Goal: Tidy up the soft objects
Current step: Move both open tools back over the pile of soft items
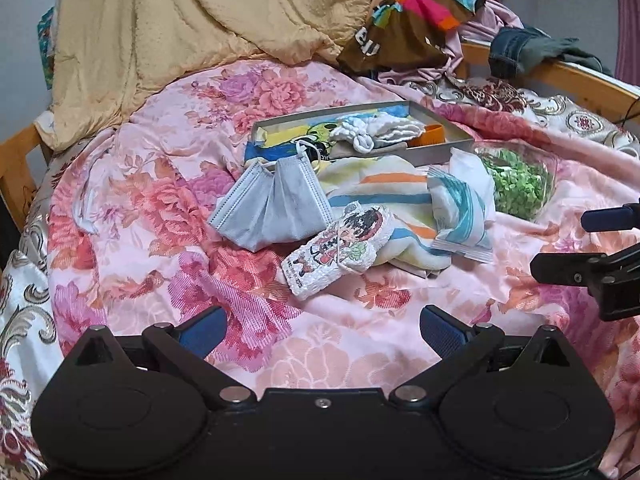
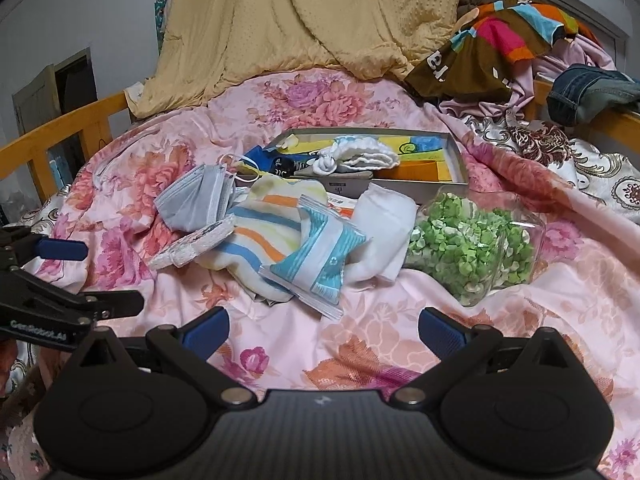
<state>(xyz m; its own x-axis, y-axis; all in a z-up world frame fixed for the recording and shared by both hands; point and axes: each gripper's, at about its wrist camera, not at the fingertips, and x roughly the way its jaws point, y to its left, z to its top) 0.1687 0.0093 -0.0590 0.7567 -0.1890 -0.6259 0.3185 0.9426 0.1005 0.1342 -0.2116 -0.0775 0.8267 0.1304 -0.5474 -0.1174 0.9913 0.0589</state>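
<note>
Here, both hand-held grippers, left (image 1: pixel 320 328) and right (image 2: pixel 324 326), hover wide open and empty near the grey mask (image 1: pixel 272 212) and striped cloth (image 2: pixel 260 236), awaiting sorting into the far box (image 1: pixel 440 152).

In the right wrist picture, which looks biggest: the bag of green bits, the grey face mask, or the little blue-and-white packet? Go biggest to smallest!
1. Bag of green bits, clearly biggest.
2 and 3. Grey face mask and blue-and-white packet look about alike. The packet lies nearer the camera, so I won't rank them.
</note>
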